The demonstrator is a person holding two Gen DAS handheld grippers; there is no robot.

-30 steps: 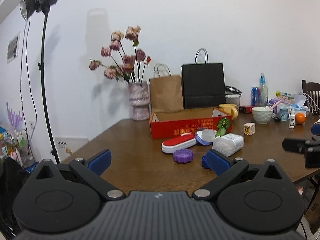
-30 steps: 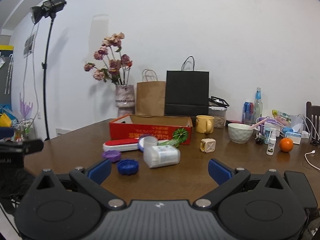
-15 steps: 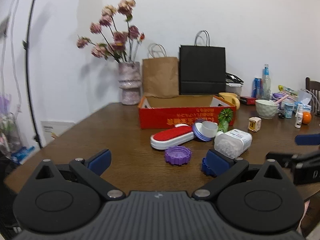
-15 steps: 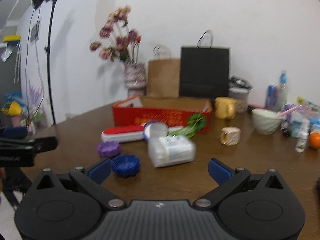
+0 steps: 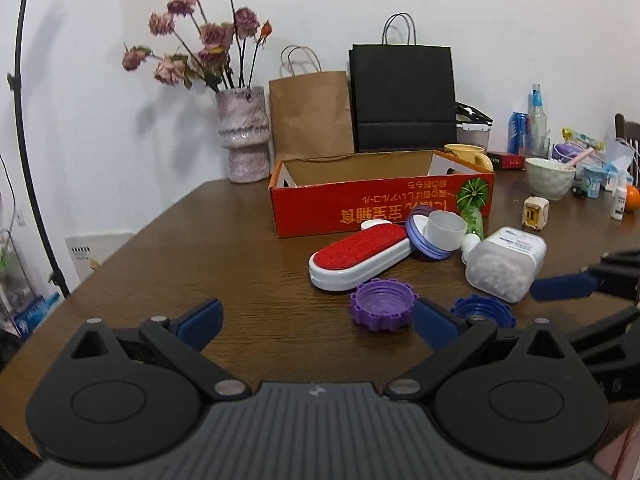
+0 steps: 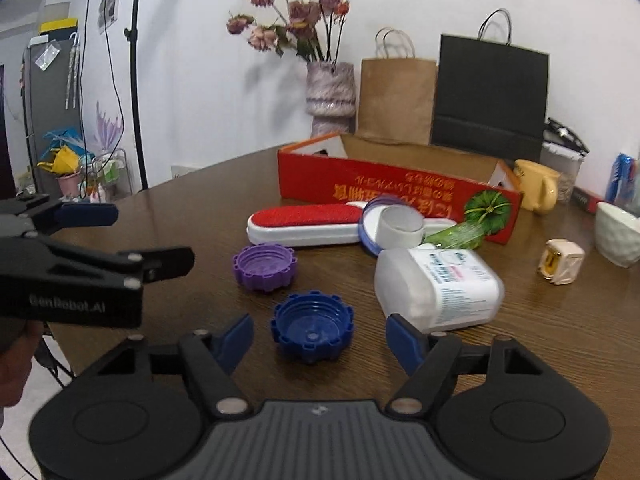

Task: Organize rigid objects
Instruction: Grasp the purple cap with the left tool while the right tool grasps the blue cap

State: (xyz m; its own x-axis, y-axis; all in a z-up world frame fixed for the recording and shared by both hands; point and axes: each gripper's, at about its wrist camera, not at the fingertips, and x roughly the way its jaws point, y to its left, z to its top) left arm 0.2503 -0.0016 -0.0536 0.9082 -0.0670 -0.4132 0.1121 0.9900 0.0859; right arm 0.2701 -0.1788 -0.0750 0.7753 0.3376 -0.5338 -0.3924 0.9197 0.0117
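Blue ridged cap point(image 6: 312, 332), hollow side up, between spread right tongs point(image 6: 320, 342).

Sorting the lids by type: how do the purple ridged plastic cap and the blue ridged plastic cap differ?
The purple ridged plastic cap lies farther from the right gripper, close to the red-topped white brush; the blue ridged plastic cap sits just ahead of that gripper's open fingers. Purple looks slightly shallower than blue. Both rest open side up on the wooden table, with notched rims.

My left gripper point(image 5: 318, 320) and right gripper point(image 6: 320, 338) look alike — black linkage arms, blue fingertip pads point(image 6: 236, 338), silver pivot screws, ribbed grey housing — with white "GenRobot.AI" lettering on one side.
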